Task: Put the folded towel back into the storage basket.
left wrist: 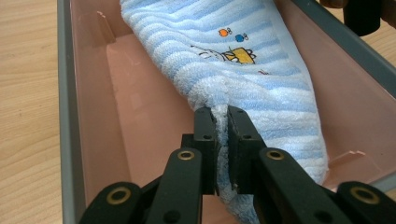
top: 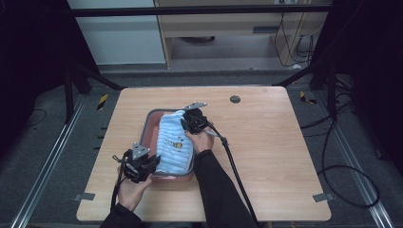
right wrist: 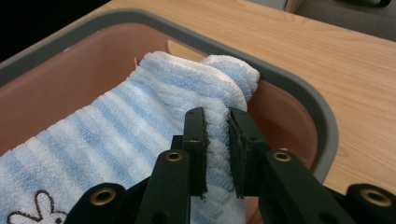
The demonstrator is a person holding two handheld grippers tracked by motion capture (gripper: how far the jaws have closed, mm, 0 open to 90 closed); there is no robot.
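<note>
Lying lengthwise in a pink bin (top: 148,124) with a grey rim, a blue-and-white striped towel (top: 173,142) stretches from about 6 o'clock to 12 o'clock in the high view, near the middle of the wooden surface (top: 266,152). The towel carries a small cartoon print with orange and blue dots on its top face, and its far end rides up against the bin's far wall.

The left gripper (top: 154,164) sits at the bin's near-left corner, about 7 o'clock from the towel's middle. In the left gripper view its jaws are nearly together, pinching a fold of the towel's near end, with the pink floor of the bin bare off at 10 o'clock.

The right gripper (top: 186,124) is at the towel's far end, about 1 o'clock from its middle. In the right gripper view its jaws are likewise almost closed, clamped on a ridge of the striped cloth just inside the grey rim, and a rabbit figure shows on the towel at the lower left corner.

A dark round hole (top: 235,99) lies in the surface at 2 o'clock, well apart from the bin.
</note>
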